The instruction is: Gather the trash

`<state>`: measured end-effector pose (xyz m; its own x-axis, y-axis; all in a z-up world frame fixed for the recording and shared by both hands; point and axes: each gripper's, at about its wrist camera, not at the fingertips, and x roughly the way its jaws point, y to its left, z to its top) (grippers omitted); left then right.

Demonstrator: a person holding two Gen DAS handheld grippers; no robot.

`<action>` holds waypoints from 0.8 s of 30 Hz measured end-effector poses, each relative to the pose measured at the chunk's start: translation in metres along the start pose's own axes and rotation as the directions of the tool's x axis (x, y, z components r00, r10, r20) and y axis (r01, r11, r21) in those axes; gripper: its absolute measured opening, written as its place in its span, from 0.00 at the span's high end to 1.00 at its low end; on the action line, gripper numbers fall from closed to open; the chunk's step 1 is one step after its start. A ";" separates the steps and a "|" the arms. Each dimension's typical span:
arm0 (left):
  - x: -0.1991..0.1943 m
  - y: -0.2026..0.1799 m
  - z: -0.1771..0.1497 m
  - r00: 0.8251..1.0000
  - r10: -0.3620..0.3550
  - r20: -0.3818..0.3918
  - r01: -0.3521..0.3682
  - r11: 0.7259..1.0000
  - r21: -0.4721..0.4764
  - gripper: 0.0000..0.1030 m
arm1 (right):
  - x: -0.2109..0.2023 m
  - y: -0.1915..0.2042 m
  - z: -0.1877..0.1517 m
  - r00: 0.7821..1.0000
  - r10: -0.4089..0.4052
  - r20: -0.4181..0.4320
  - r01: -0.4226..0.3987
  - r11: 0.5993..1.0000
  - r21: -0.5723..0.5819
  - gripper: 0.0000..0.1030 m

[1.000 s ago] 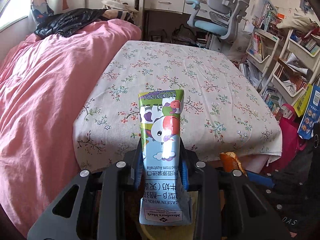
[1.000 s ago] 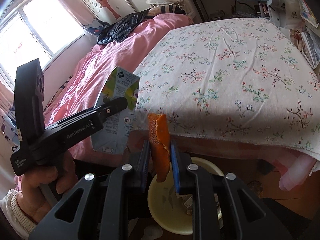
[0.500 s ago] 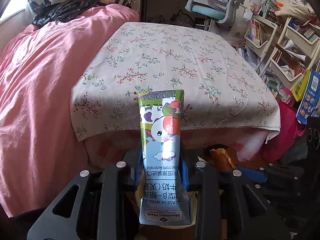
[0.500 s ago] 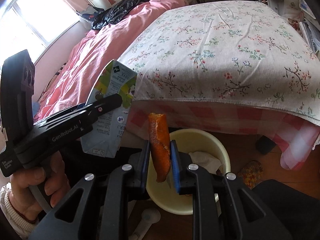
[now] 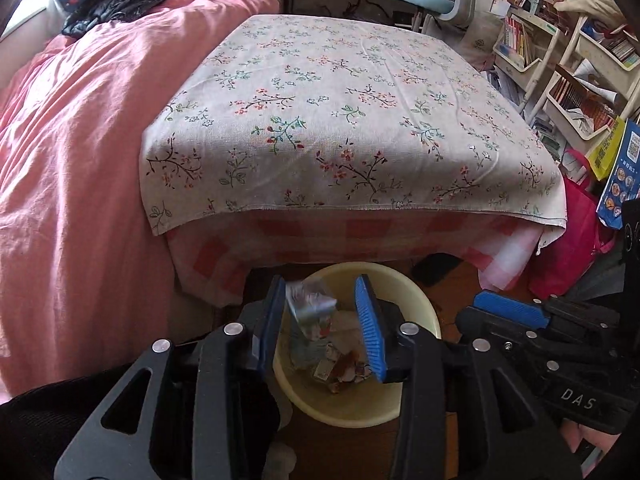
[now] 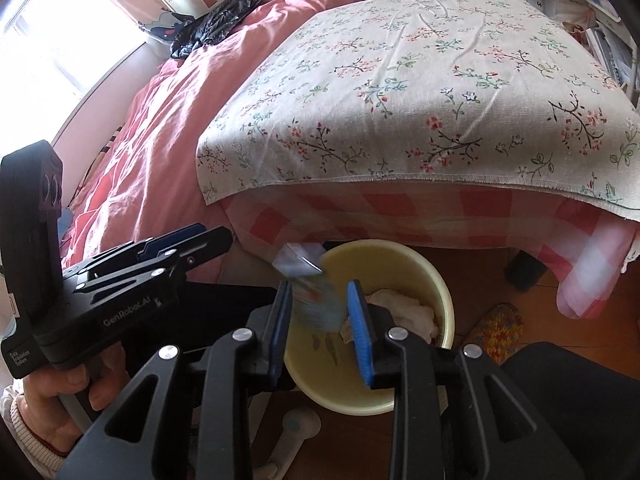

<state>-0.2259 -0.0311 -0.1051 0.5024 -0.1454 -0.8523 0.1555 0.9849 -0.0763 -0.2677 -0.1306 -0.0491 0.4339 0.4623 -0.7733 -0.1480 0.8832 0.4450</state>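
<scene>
"DAS" stands in pale letters on the black body of the right gripper, seen to the right of the left gripper's fingers. "GenRobot.AI" runs along the side of the left gripper, left of the right gripper's fingers; smaller lettering at its rear is too small to read.
</scene>
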 end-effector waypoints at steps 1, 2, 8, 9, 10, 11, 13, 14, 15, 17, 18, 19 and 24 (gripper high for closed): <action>0.000 0.000 0.000 1.000 0.005 0.004 -0.005 1.000 -0.002 0.63 | -0.001 -0.001 0.000 1.000 -0.001 0.002 0.001 1.000 0.000 0.71; -0.001 0.001 0.000 1.000 0.008 0.007 -0.008 1.000 -0.003 0.61 | -0.001 0.000 0.000 1.000 -0.004 0.005 0.004 1.000 0.000 0.71; -0.005 0.002 0.003 0.999 0.029 0.039 -0.029 1.000 -0.008 0.53 | -0.004 0.000 0.003 0.999 -0.025 0.031 0.026 1.000 -0.007 0.63; -0.006 0.002 0.004 0.999 0.031 0.043 -0.030 0.999 -0.010 0.53 | -0.004 0.001 0.003 0.999 -0.031 0.037 0.032 0.999 -0.013 0.62; -0.007 0.002 0.005 0.998 0.033 0.047 -0.033 0.999 -0.011 0.52 | -0.004 0.002 0.003 0.999 -0.035 0.042 0.036 0.999 -0.019 0.61; -0.007 0.003 0.005 0.998 0.036 0.052 -0.035 0.999 -0.011 0.52 | -0.005 0.002 0.003 0.998 -0.039 0.046 0.040 0.999 -0.024 0.61; -0.009 0.003 0.006 0.997 0.042 0.063 -0.041 0.999 -0.013 0.49 | -0.005 0.004 0.005 0.997 -0.048 0.054 0.050 0.998 -0.033 0.59; -0.010 0.003 0.006 0.996 0.047 0.072 -0.046 0.999 -0.015 0.46 | -0.006 0.005 0.005 0.996 -0.057 0.064 0.060 0.997 -0.040 0.58; -0.011 0.003 0.007 0.995 0.052 0.083 -0.051 0.999 -0.018 0.44 | -0.008 0.006 0.006 0.995 -0.065 0.075 0.068 0.997 -0.046 0.57; -0.016 0.004 0.008 0.992 0.064 0.112 -0.062 0.998 -0.028 0.35 | -0.012 0.008 0.007 0.991 -0.083 0.107 0.090 0.994 -0.060 0.53; -0.019 0.005 0.008 0.989 0.071 0.130 -0.067 0.997 -0.034 0.32 | -0.014 0.009 0.008 0.988 -0.094 0.124 0.102 0.993 -0.066 0.51; -0.022 0.005 0.009 0.986 0.075 0.148 -0.070 0.997 -0.039 0.28 | -0.016 0.010 0.009 0.984 -0.104 0.143 0.115 0.991 -0.074 0.48; -0.040 0.006 0.019 0.964 0.105 0.246 -0.095 0.994 -0.051 0.19 | -0.030 0.016 0.014 0.958 -0.149 0.243 0.179 0.979 -0.102 0.37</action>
<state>-0.2285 -0.0211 -0.0619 0.7097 -0.0601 -0.7019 0.0638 0.9977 -0.0210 -0.2710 -0.1310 -0.0126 0.6543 0.2919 -0.6977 -0.1583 0.9549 0.2511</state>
